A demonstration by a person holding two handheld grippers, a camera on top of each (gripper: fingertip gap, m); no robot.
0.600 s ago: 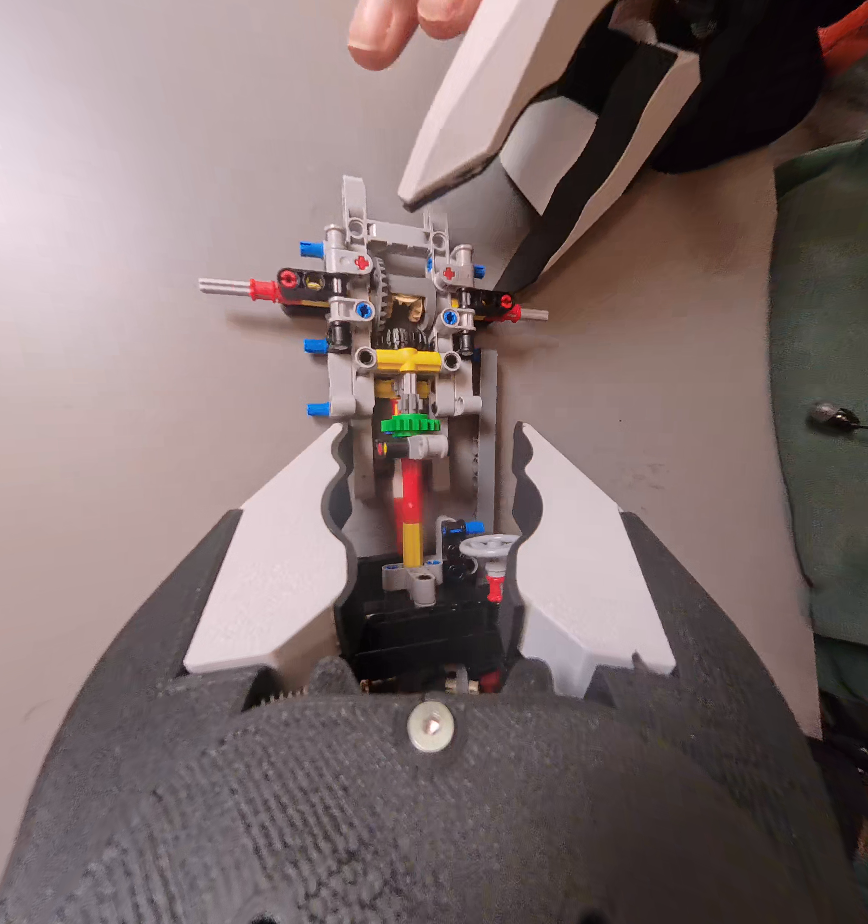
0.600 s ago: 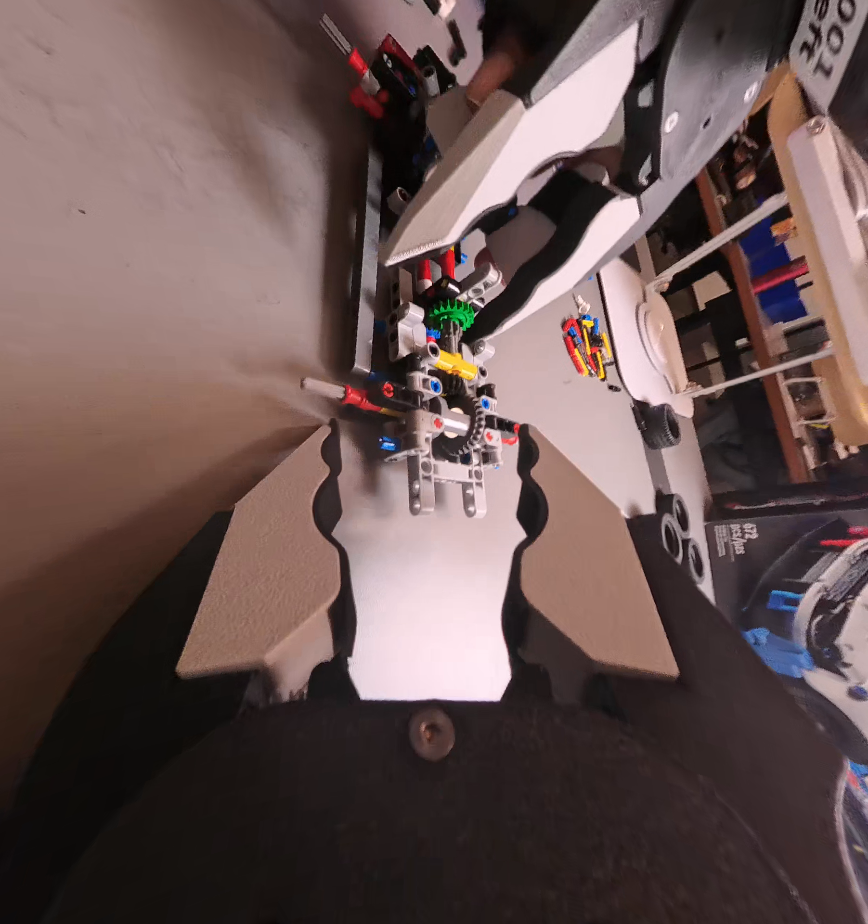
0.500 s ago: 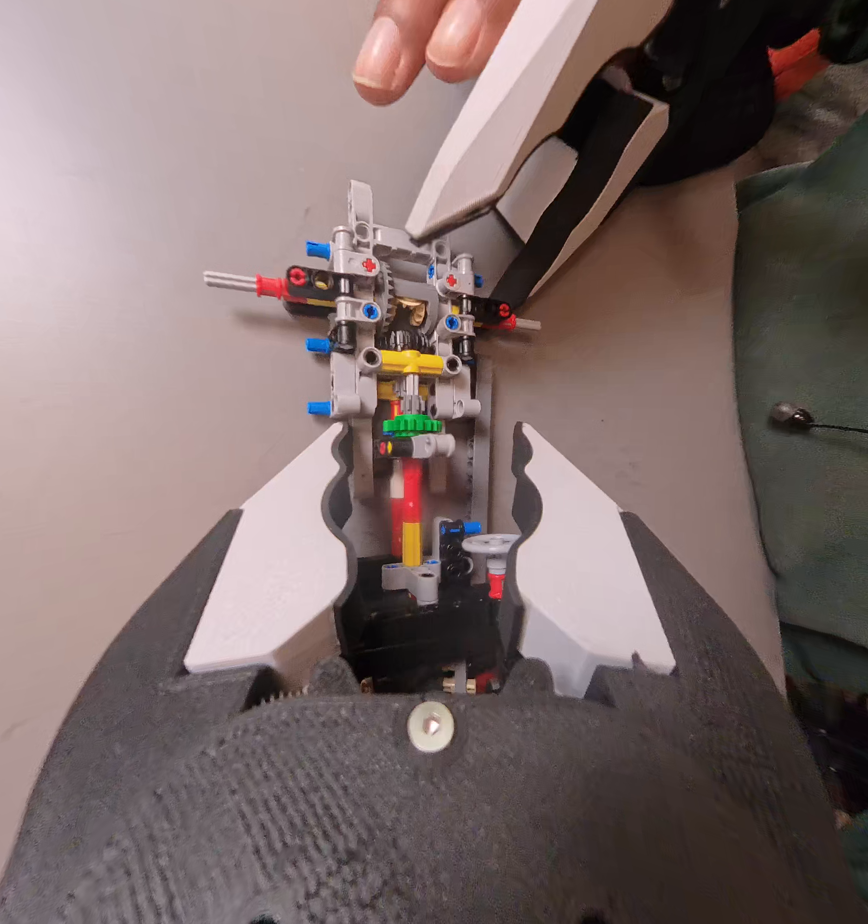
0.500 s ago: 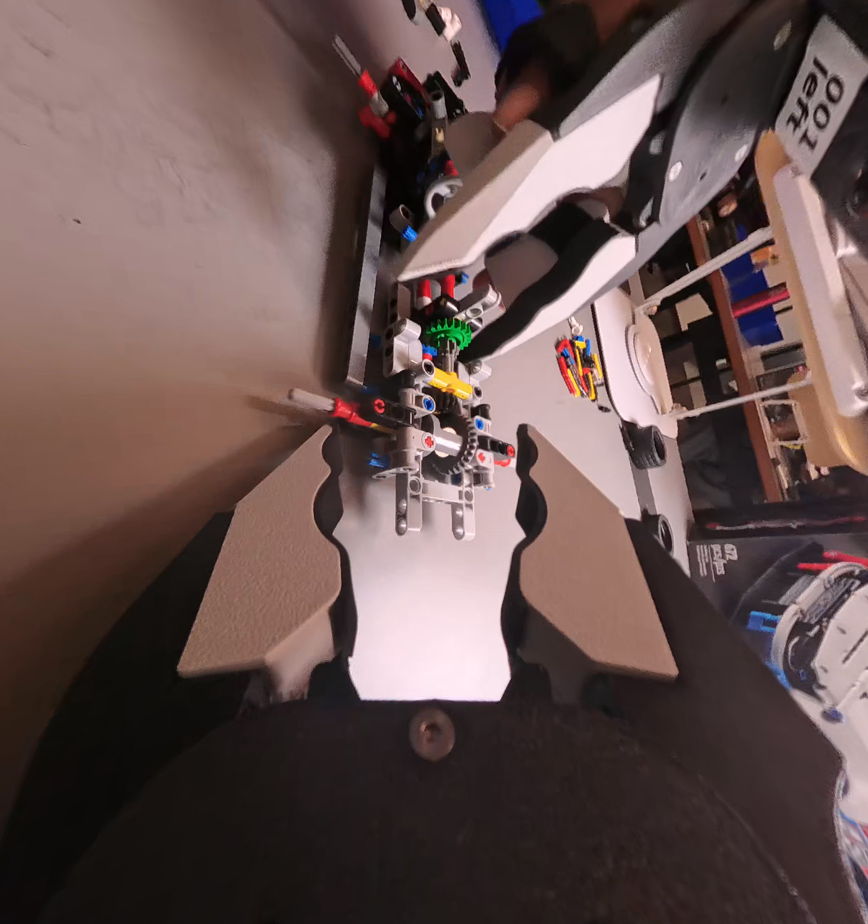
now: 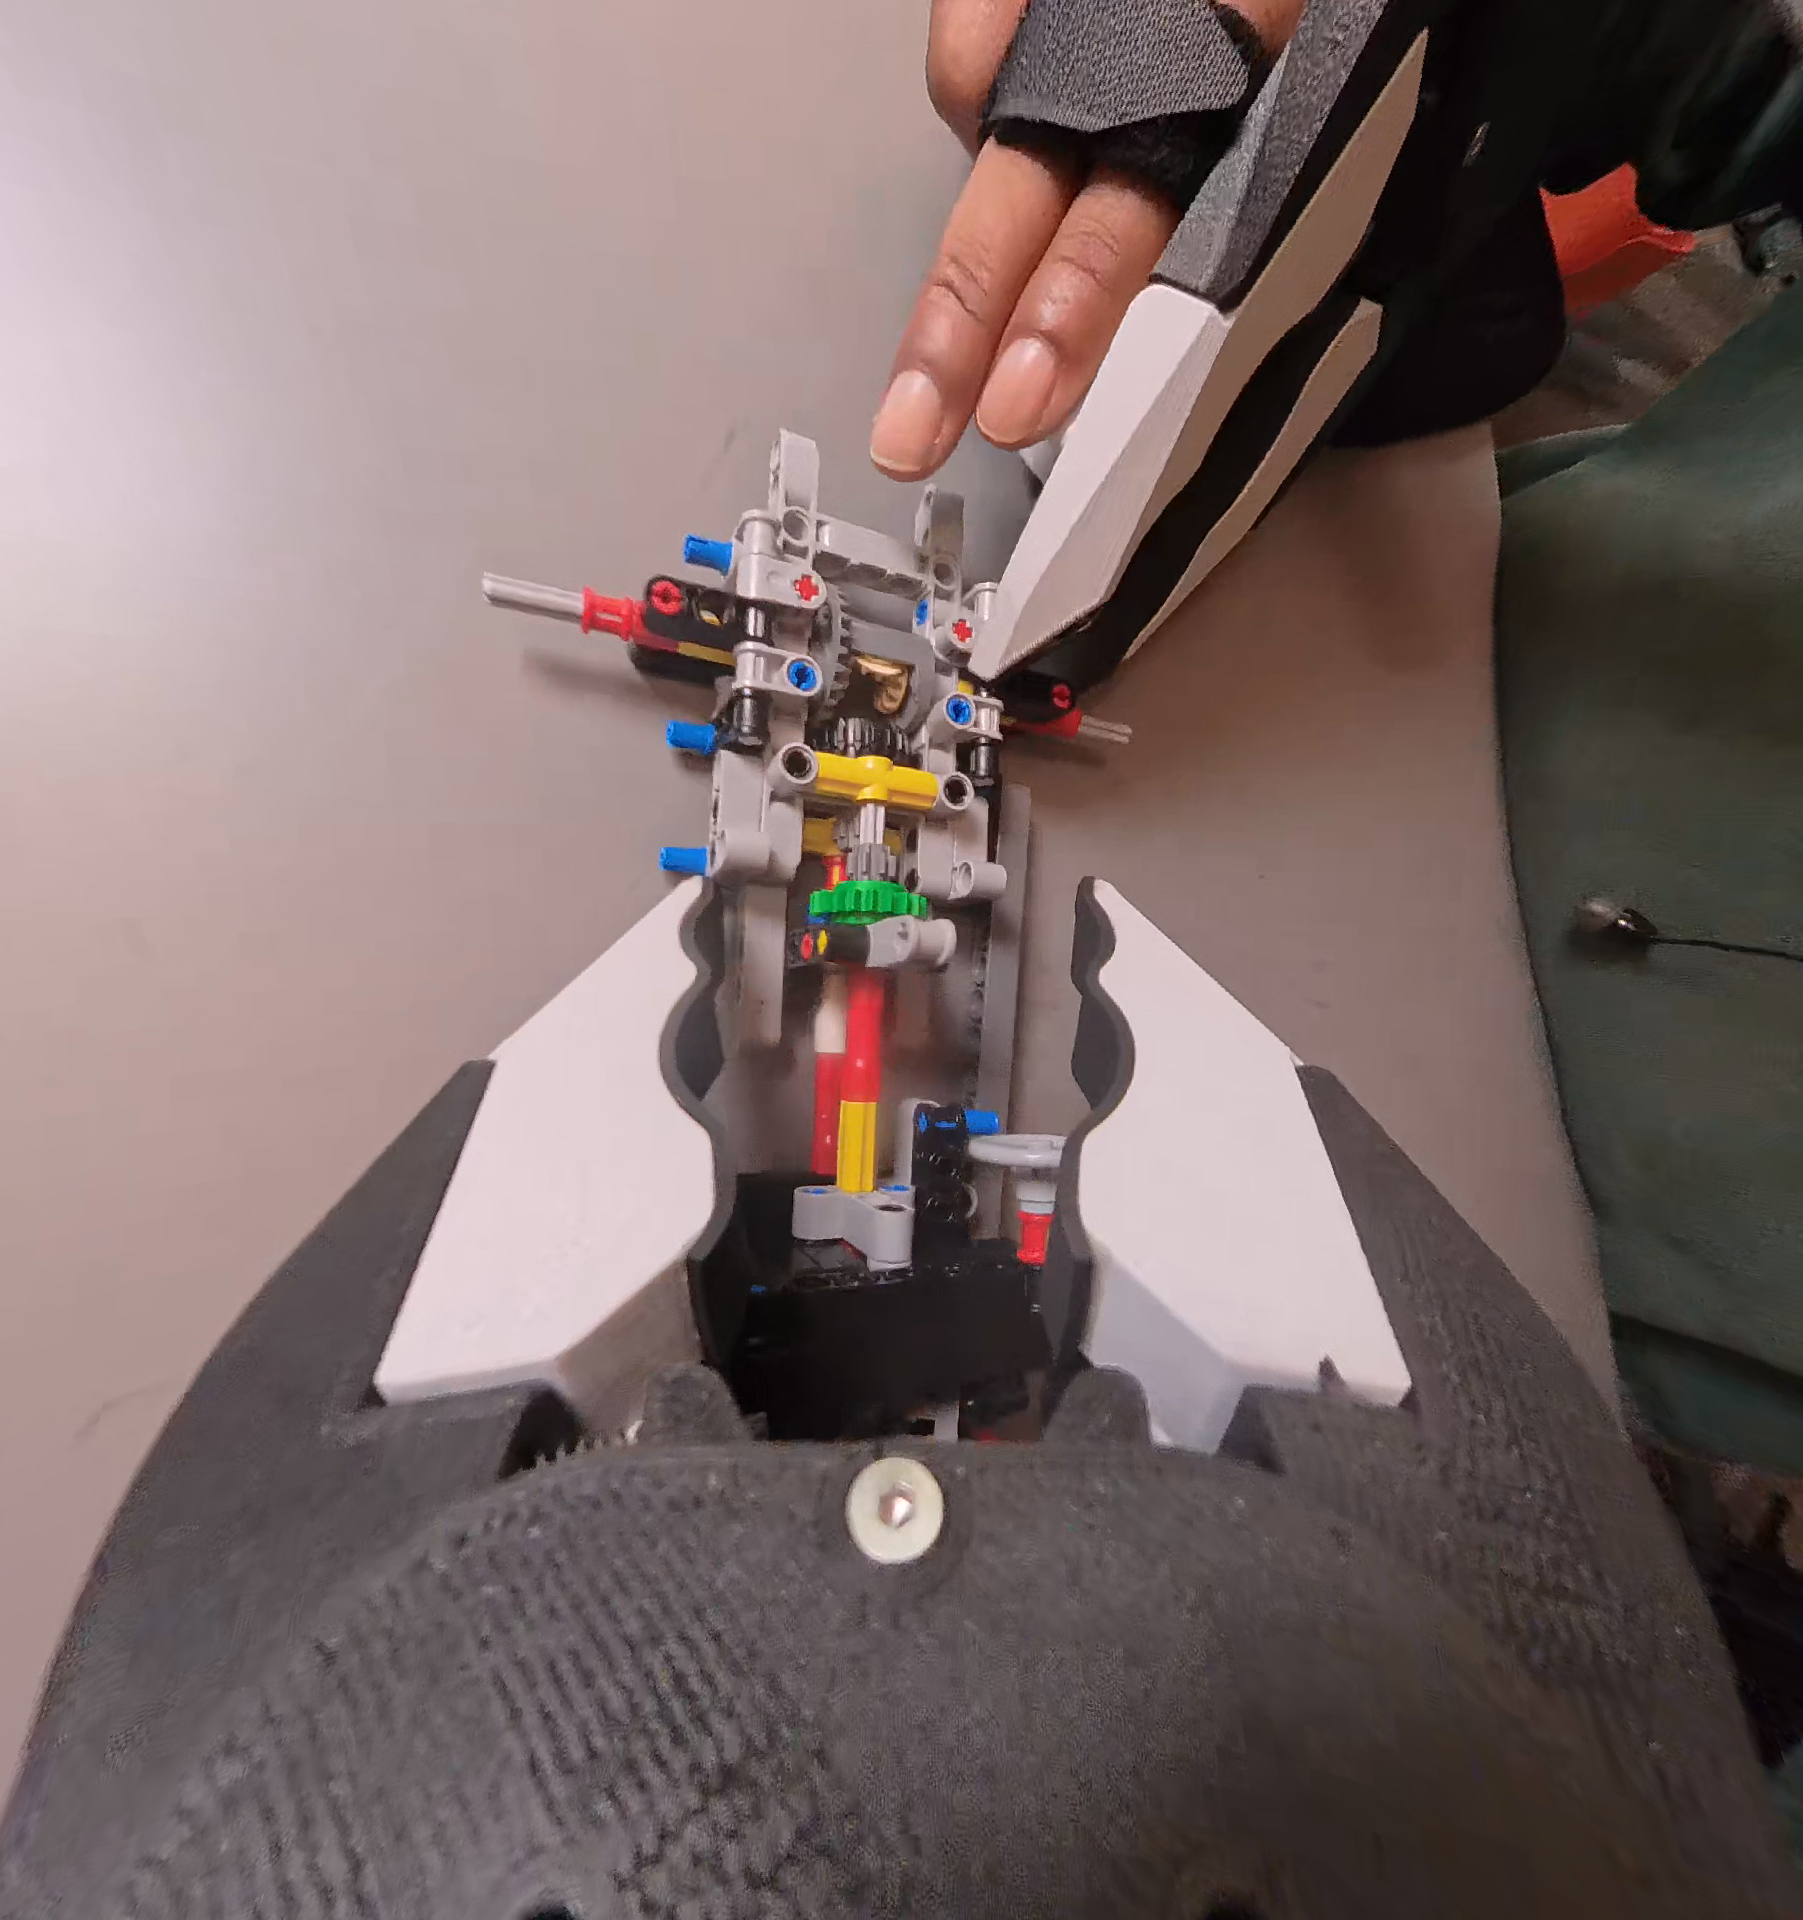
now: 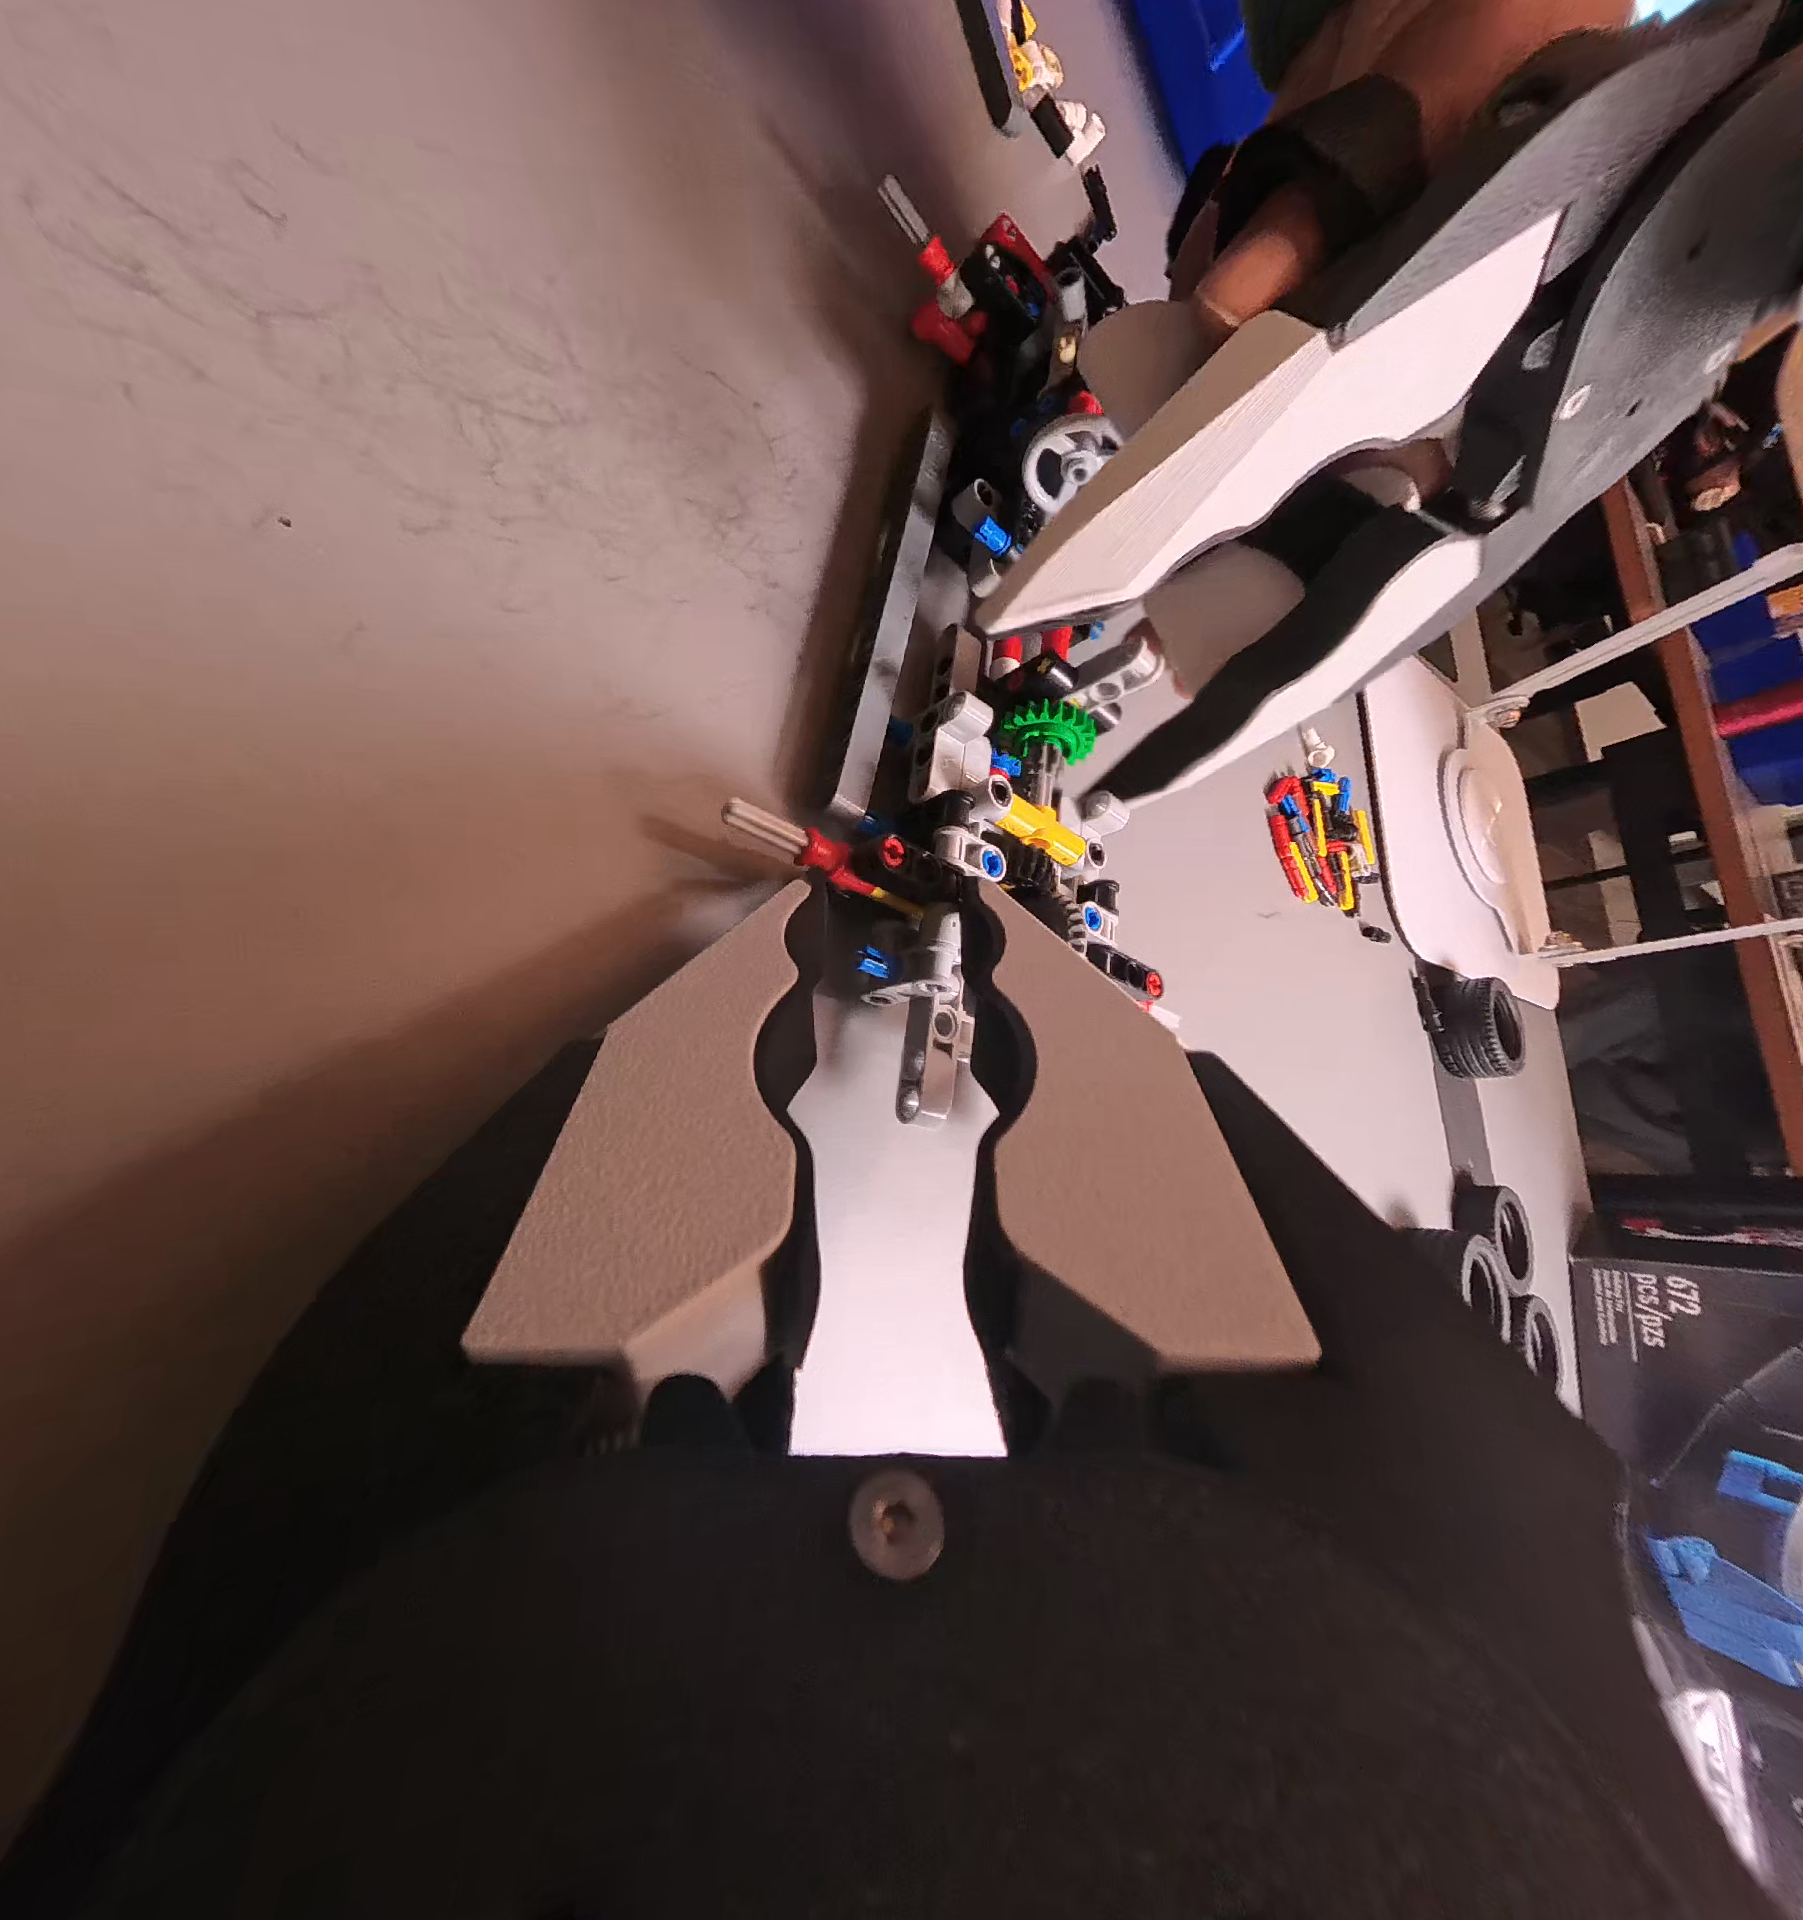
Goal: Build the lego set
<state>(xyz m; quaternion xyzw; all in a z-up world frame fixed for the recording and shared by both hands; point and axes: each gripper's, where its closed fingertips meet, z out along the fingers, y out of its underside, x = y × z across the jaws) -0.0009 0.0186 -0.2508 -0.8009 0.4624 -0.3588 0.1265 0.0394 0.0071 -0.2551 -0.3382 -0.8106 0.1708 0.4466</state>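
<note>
**Right fingers narrowed onto the model's grey fork end**

Since half a second earlier, the right gripper (image 6: 892,914) had pushed forward and drawn its fingers (image 6: 668,1143) in from a wide gap to a narrow one, so the grey fork end of the lego model (image 5: 855,748) now lay between their tips, apparently pinched, though contact was not clear. The left gripper (image 5: 886,894) was unchanged: its fingers (image 5: 564,1174) sat moderately spread along both sides of the model's black rear block, seemingly bracing it on the tabletop (image 5: 253,416).

Only the left wrist view showed the bare fingertips of the person's hand (image 5: 990,322) hovering just above the model's far end, and a green cloth (image 5: 1697,831) to the right of the fingers. Only the right wrist view showed loose pieces (image 6: 1318,842), black tyres (image 6: 1479,1029) and the set's box (image 6: 1728,1351) to the right of its fingers.
</note>
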